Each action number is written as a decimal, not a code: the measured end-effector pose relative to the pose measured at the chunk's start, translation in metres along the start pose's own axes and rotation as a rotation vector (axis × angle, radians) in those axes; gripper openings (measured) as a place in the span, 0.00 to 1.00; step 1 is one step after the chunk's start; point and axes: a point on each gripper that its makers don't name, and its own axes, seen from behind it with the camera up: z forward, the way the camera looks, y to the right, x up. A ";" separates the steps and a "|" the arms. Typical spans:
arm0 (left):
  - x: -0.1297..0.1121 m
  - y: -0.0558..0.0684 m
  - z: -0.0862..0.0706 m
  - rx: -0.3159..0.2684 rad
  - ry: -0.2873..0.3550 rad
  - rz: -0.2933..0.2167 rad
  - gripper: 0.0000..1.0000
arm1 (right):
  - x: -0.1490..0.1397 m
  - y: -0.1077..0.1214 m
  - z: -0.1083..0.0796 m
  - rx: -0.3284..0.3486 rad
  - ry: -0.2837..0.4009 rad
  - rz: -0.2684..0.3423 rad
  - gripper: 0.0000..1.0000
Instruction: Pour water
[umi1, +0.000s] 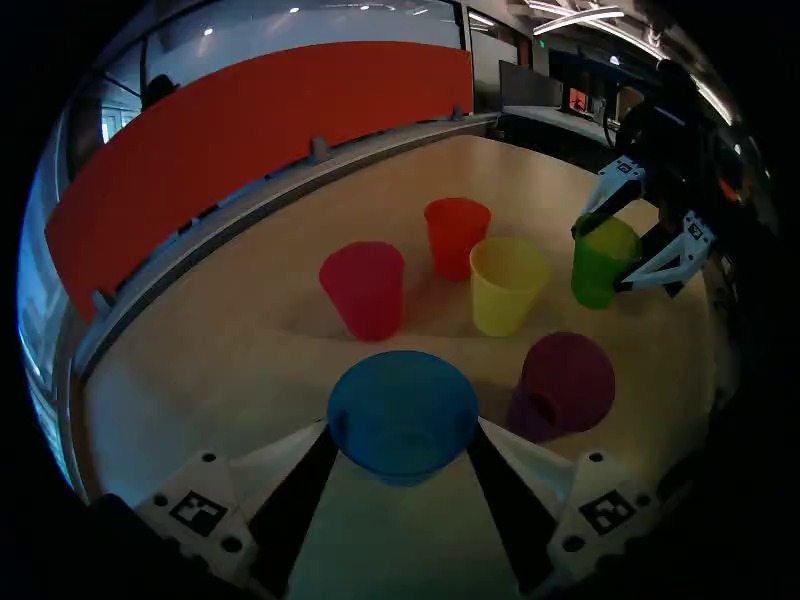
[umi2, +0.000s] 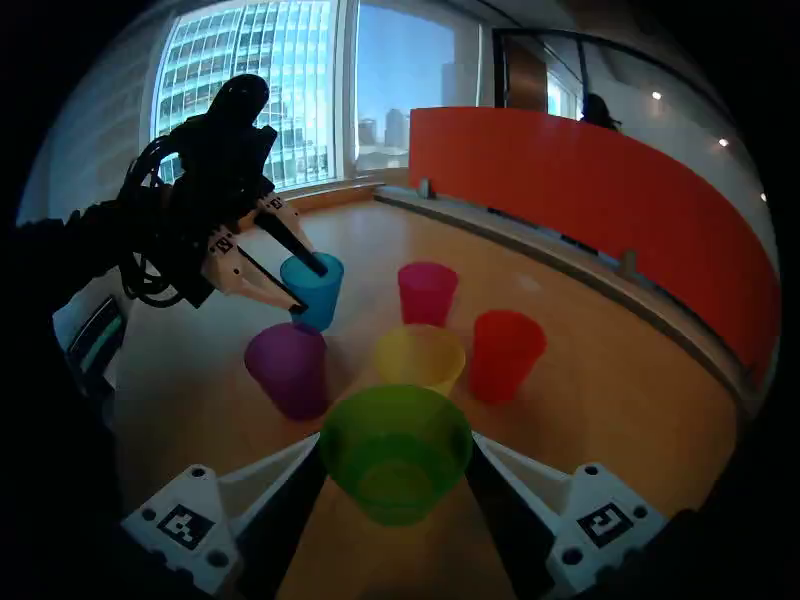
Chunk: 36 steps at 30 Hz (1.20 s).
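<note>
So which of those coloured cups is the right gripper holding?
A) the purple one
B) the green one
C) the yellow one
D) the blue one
B: the green cup sits clamped between the two fingers of the right gripper, while the blue cup is in the left gripper.

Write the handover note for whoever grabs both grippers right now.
Left gripper: shut on the translucent blue plastic cup, held upright.
Right gripper: shut on the translucent green plastic cup, also upright.
Clustered on the wooden table: pink plastic cup, orange-red plastic cup, yellow plastic cup, purple plastic cup.
Done: both cups gripped. No water is visible in either, and I cannot tell whether any was poured.
Left: probably tilt one held cup over another to pour.
</note>
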 end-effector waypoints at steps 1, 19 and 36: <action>-0.001 0.000 0.001 -0.002 0.000 -0.002 0.86 | -0.001 0.000 0.000 -0.001 -0.002 0.000 0.91; -0.019 0.005 0.009 -0.018 -0.027 -0.016 0.86 | -0.012 0.000 0.008 -0.007 -0.019 0.006 0.90; -0.035 0.007 0.009 -0.032 -0.055 -0.035 0.92 | -0.020 0.002 0.015 -0.017 -0.030 0.012 0.90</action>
